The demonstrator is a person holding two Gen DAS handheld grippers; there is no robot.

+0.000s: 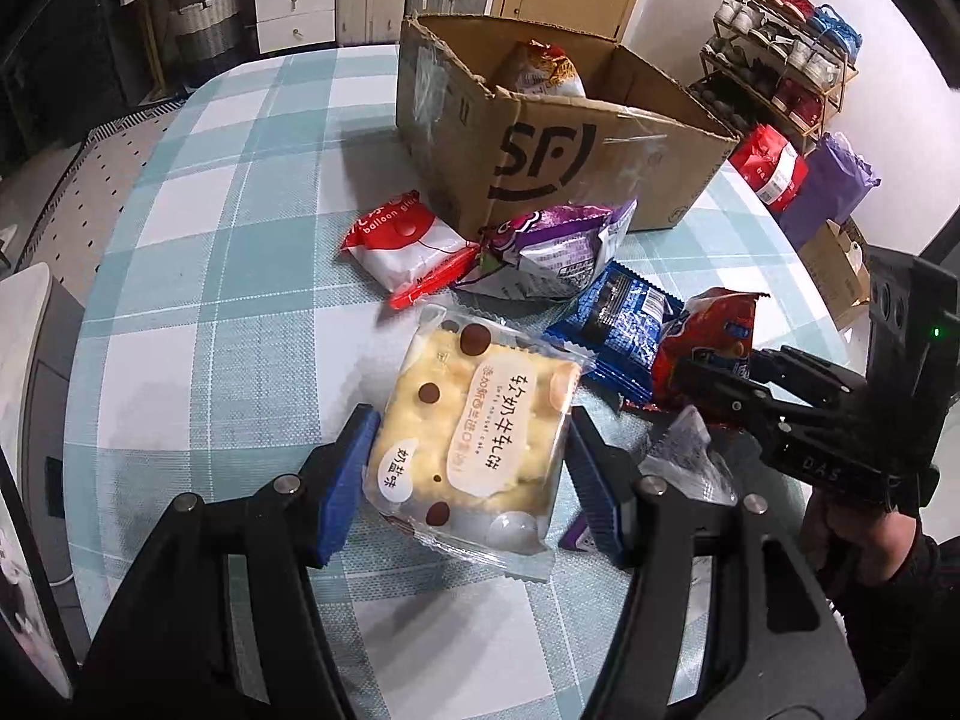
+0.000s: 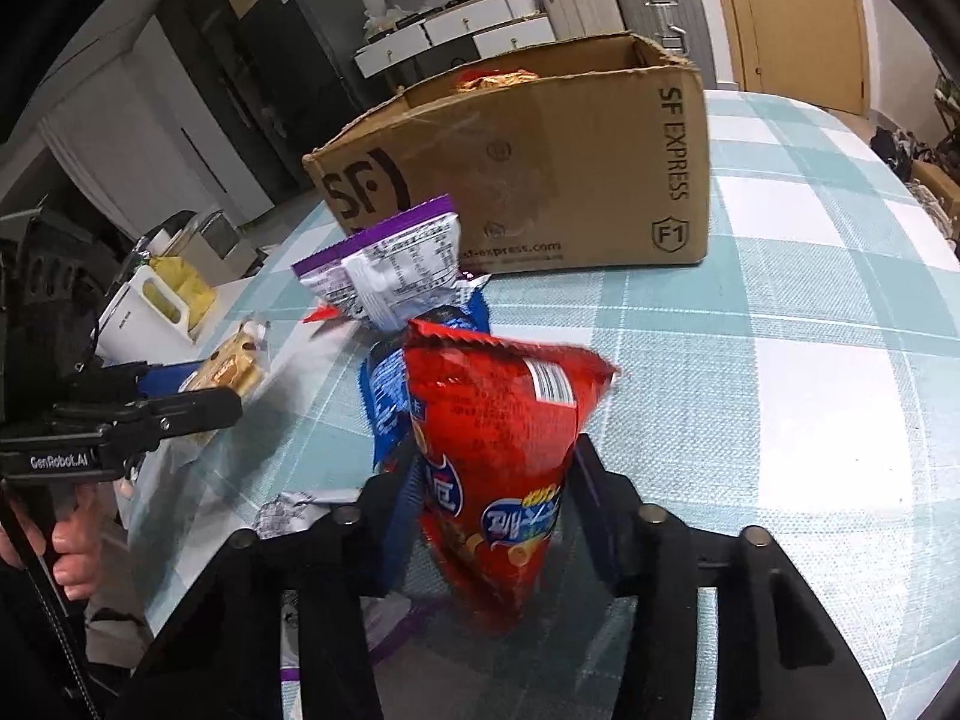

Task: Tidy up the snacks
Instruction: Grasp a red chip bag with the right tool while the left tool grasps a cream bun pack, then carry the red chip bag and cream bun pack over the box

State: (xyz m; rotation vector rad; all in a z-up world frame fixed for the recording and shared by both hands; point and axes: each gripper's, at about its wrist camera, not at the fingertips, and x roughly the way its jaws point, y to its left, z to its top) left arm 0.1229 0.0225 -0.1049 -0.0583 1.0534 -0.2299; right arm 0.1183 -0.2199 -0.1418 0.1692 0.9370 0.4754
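My left gripper (image 1: 471, 477) is closed on the yellow cracker pack (image 1: 474, 432), its blue pads pressing both sides, low over the checked table. My right gripper (image 2: 489, 516) is shut on a red snack bag (image 2: 498, 450), lifted a little above the table; it also shows in the left wrist view (image 1: 714, 336). The open cardboard SF box (image 1: 540, 144) stands at the back with one snack bag (image 1: 543, 72) inside. A red-white pack (image 1: 402, 240), a purple bag (image 1: 552, 252) and a blue pack (image 1: 624, 318) lie in front of the box.
A crumpled clear wrapper (image 1: 690, 456) lies between the grippers. The checked tablecloth (image 2: 810, 360) stretches right of the box. A shoe rack (image 1: 786, 72) and gift bags (image 1: 804, 174) stand beyond the table edge. A white holder (image 2: 150, 306) sits at the table's left edge.
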